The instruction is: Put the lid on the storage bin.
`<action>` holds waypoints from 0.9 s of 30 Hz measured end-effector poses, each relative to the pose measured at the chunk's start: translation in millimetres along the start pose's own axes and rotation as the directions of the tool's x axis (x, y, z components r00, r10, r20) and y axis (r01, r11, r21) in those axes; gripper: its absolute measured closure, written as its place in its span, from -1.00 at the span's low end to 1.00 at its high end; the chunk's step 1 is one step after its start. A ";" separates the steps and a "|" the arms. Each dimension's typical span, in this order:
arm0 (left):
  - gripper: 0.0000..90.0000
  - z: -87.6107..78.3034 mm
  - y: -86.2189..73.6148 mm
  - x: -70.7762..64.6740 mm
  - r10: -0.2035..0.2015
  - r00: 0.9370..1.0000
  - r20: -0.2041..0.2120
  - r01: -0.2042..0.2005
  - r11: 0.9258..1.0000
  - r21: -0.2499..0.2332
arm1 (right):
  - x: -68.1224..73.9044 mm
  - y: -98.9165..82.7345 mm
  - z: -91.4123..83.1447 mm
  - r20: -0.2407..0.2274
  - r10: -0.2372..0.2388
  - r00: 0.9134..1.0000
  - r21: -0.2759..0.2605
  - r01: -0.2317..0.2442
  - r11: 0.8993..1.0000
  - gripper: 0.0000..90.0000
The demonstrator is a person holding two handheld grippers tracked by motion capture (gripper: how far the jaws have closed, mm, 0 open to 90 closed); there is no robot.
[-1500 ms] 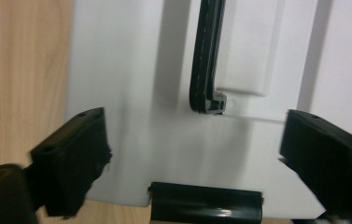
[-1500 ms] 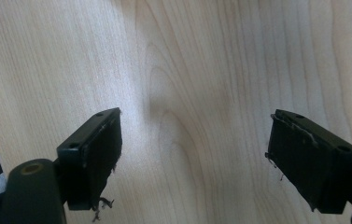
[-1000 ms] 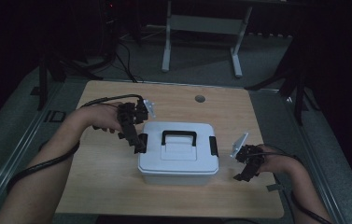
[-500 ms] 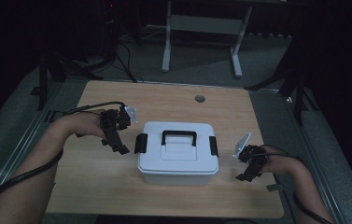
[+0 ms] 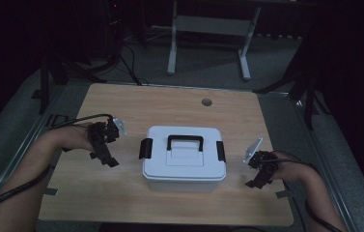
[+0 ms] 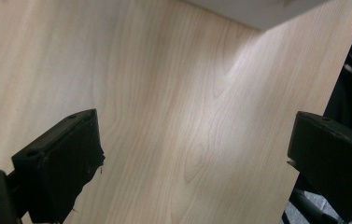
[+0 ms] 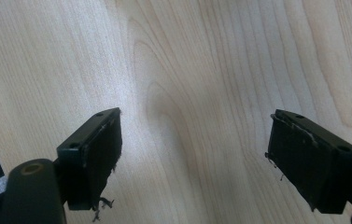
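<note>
- White storage box [image 5: 184,157] sits mid-tabletop [image 5: 170,104], lid on, black carry handle [image 5: 185,141] lying flat on top, a black latch on each short side: left latch [image 5: 146,148], right latch [image 5: 220,151].
- Left claw [image 5: 106,155] hovers left of the box, apart from it; jaws spread wide, nothing between them. Left gripper view looks down on bare wood [image 6: 164,116] with a corner of the box [image 6: 257,11] at the top edge.
- Right claw [image 5: 257,180] hangs off the box's near-right corner, jaws also spread and empty, bare wood [image 7: 187,93] under them.
- Judgement: step in hand looks like closing in on the side latches.
- Doing it well: bring each claw in level with its latch, square to the side wall, and work both latches evenly so the box doesn't skid or twist.
- Risk: a one-sided push would slide the light box across the wood.
</note>
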State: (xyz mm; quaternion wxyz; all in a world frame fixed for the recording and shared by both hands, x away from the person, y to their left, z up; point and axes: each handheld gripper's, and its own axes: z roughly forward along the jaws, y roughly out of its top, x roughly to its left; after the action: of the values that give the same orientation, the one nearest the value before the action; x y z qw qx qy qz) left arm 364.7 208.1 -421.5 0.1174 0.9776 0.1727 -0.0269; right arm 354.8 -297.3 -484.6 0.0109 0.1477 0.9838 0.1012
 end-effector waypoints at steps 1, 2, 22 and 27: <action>-0.95 2.1 -2.2 0.2 -0.002 1.000 0.003 0.002 1.000 -0.001 | -0.2 -0.4 -0.2 0.000 0.001 1.000 -0.002 -0.001 1.000 -0.61; -0.95 4.2 -4.3 0.4 -0.006 1.000 0.003 0.006 1.000 -0.002 | -0.3 -0.8 -0.3 -0.002 0.003 1.000 -0.004 -0.003 1.000 -0.61; -0.95 53.3 -46.4 -3.9 -0.057 0.998 0.031 0.057 0.998 0.012 | 1.4 -8.9 5.4 0.023 0.027 0.999 -0.058 -0.026 0.998 -0.67; -0.95 59.8 -56.2 -6.2 -0.068 0.997 0.034 0.068 0.998 0.009 | 2.4 -12.4 7.0 0.031 0.039 0.999 -0.081 -0.036 0.996 -0.69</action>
State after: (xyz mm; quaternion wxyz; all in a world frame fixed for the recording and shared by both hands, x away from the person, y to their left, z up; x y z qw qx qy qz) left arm 338.8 243.1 -491.3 0.1157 0.9710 0.2038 -0.0481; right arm 349.3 -306.9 -494.0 0.0310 0.1672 0.9757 0.1385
